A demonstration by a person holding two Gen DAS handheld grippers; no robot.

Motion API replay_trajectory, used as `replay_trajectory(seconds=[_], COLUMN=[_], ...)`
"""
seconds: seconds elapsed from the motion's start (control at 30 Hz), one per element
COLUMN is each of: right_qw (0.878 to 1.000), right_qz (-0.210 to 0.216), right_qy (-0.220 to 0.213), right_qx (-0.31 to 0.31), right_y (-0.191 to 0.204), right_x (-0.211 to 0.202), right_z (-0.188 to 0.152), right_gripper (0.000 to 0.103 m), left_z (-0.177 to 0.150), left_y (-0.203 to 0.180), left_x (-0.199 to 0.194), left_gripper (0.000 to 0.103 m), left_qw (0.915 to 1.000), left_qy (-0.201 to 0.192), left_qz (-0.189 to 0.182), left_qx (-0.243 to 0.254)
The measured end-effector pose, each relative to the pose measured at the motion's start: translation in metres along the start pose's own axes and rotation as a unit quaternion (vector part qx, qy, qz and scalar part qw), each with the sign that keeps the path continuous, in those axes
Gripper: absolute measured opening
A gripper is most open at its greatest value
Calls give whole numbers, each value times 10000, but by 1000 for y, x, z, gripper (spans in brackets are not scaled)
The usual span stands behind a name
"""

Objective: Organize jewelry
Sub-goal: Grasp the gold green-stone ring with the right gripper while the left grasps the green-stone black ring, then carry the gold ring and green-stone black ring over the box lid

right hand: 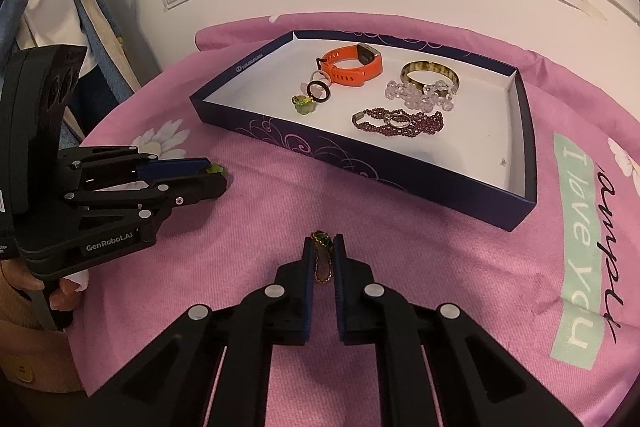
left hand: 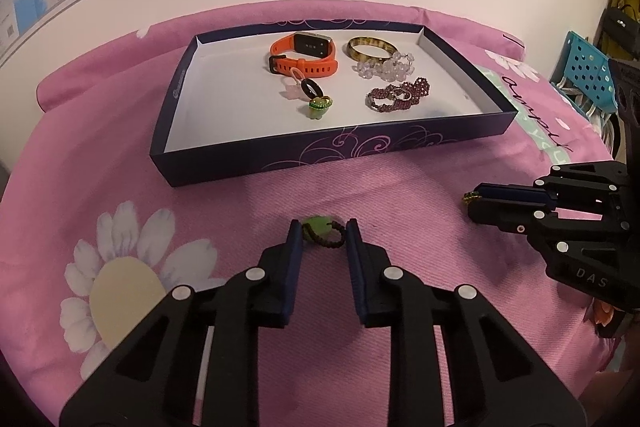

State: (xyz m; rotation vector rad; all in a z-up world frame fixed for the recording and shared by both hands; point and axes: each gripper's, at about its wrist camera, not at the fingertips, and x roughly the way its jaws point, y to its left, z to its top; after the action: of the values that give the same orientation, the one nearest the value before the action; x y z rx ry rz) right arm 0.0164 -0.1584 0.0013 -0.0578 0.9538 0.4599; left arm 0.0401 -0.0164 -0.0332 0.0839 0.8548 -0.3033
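Your left hand-held gripper (left hand: pixel 321 227): jaws partly apart, green bead charm (left hand: pixel 319 227) between its tips, grip unclear
Your right hand-held gripper (right hand: pixel 322 242): clamped on green pendant (right hand: pixel 322 242)
Tray (left hand: pixel 340 147): ahead of both

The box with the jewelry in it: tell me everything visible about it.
The box is a shallow rectangular tray, apparently cardboard, dark navy outside with pale purple swirl print, plain white inside. It has no lid on and lies flat on the pink floral cloth, beyond both grippers, neither touching it. Inside lie an orange watch, a bangle, clear beads, a dark red bead bracelet and a green charm. Its left part is bare.
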Motion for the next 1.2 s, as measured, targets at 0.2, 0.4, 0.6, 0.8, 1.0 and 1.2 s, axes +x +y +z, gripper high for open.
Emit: replay_trajectory(seconds=[0.2,0.4,0.6,0.8,1.0,1.2], right_qw=[9998,9994,9990,9988,9986,9983], right_qz=[98,120,162,147,131,88], right_qy=[-120,-291,-405,-465,-516,-579], right_qx=[86,114,94,71,34,-3], right_y=[-3,-4,-3,-5,-5,-7], right_x=[-9,-20,-27,-30,-32,-33], right_z=[-1,2,7,12,18,26], right_gripper=[7,7,7,7,7,7], left_z=[-3,-1,2,7,12,16], left_y=[0,0,-2,-2,-1,-1], left_x=[-10,-21,-28,-33,-37,-40], left_gripper=[23,22,23,23,23,23], left_qw=[9999,9997,9995,9992,9989,9985], left_qy=[-86,-212,-298,-381,-460,-537], left_qz=[-40,-75,-98,-106,-90,-86], left_qx=[-51,-90,-73,-81,-90,-81])
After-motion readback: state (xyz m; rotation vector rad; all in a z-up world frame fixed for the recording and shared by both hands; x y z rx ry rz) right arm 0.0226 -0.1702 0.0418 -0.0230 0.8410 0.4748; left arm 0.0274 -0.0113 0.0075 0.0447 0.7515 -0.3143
